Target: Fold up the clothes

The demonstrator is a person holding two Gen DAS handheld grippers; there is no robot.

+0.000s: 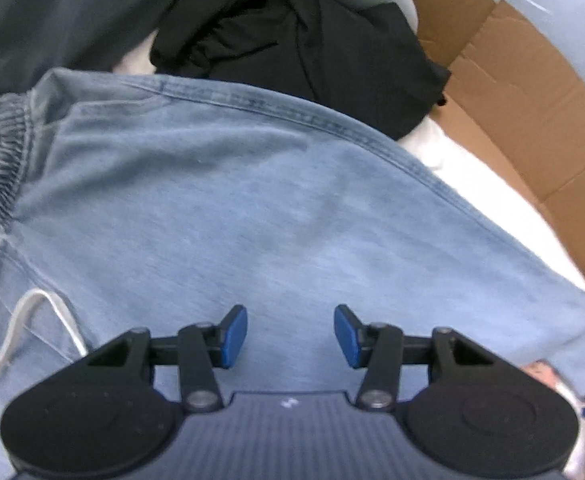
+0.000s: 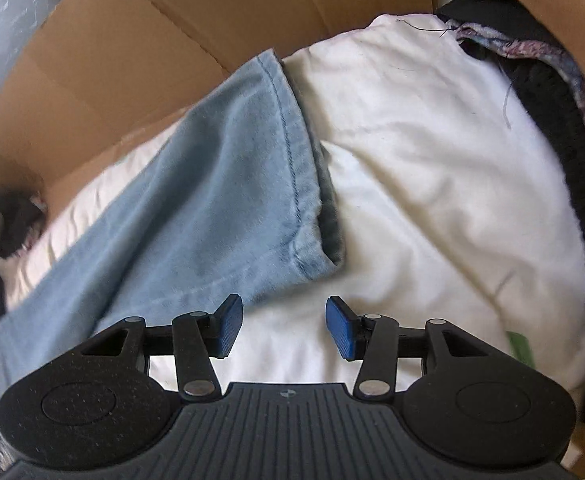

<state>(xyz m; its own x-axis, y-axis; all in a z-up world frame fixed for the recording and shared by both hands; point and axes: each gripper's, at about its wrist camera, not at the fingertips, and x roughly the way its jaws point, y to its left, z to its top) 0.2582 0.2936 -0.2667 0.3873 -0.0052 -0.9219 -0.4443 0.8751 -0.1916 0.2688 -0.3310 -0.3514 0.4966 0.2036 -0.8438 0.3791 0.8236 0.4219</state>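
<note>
Both claws stand half spread with nothing between their blue pads: the left claw [image 1: 290, 334] hangs over the light-blue denim pants [image 1: 252, 208], the right claw [image 2: 284, 328] over a white sheet [image 2: 432, 168] just beside the pants' hem [image 2: 304, 184]. No writing is readable. A drawstring [image 1: 36, 320] loops left; dark clothes [image 1: 300, 40] and cardboard [image 1: 532, 120] are cut off at the edges.

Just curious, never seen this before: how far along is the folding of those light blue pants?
Done: the denim pants lie spread fairly flat on the white bedding. In hand: nothing; left gripper and right gripper are open above the fabric. Left: the leg hem is not yet folded over.
</note>
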